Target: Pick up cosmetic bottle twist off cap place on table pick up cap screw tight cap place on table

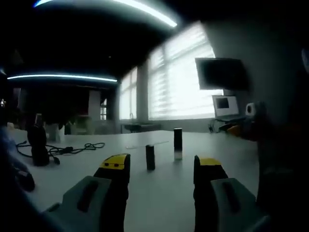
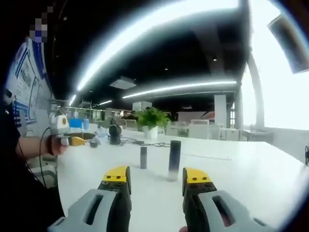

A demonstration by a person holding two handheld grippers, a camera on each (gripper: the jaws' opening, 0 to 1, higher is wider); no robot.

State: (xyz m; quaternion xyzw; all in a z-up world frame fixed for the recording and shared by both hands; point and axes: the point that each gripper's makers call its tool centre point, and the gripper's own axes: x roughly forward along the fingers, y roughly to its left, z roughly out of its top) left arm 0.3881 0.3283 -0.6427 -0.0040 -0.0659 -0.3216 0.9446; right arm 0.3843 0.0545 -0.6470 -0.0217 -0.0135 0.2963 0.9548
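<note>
Both tools — left tool (image 1: 161,169) and right tool (image 2: 157,181) — are released, grasping nothing. The tall dark bottle (image 2: 174,158) and small dark cap (image 2: 143,157) stand apart on the white desk (image 2: 251,174) — judging by that, only screwing back is left.

The left claw (image 1: 161,169) and right claw (image 2: 157,179) are black, yellow-tipped, on grey bodies. Ahead of them, the bottle (image 2: 174,160) and cap (image 2: 143,157) are dark on the white surface (image 2: 241,169).
</note>
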